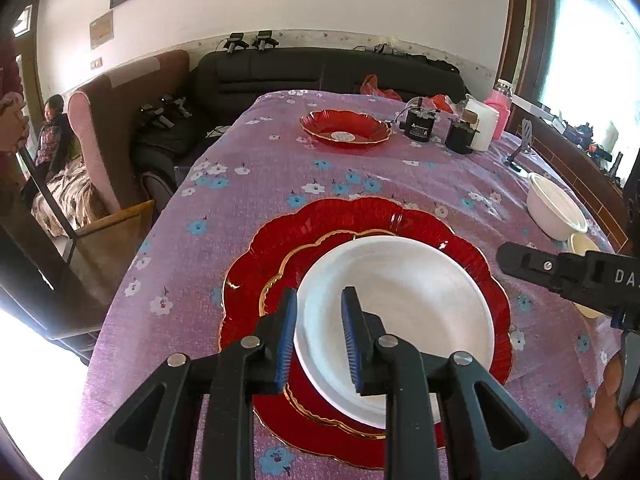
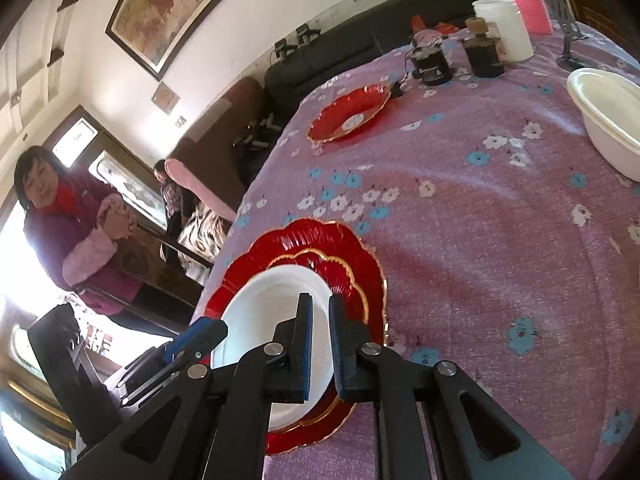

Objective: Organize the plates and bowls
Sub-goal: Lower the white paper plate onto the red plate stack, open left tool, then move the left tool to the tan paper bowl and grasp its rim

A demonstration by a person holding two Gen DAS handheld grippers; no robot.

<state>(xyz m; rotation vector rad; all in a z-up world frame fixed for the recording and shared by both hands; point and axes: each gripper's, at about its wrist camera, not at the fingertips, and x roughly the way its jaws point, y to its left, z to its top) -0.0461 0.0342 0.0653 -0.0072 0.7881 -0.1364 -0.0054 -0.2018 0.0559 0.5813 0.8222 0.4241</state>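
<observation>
A white plate (image 1: 400,300) lies on a small red plate (image 1: 296,264), nested in a large red scalloped plate (image 1: 360,220) with a gold rim. My left gripper (image 1: 319,292) straddles the white plate's near-left rim; white shows between the pads, which do not press on it. In the right wrist view the white plate (image 2: 272,308) lies just beyond my right gripper (image 2: 321,298), whose jaws are nearly together and empty. The left wrist view shows the right gripper (image 1: 506,254) hovering over the large plate's right edge, apart from the white plate. The left gripper (image 2: 208,332) shows at that plate's left.
A second red plate (image 1: 346,126) sits far across the purple flowered tablecloth (image 1: 260,184). A white bowl (image 1: 554,208) and a small cream bowl (image 1: 584,246) stand at the right. Black jars (image 1: 418,124), a white container (image 1: 482,124) and a pink bottle stand behind. A person (image 2: 76,232) stands left of the table.
</observation>
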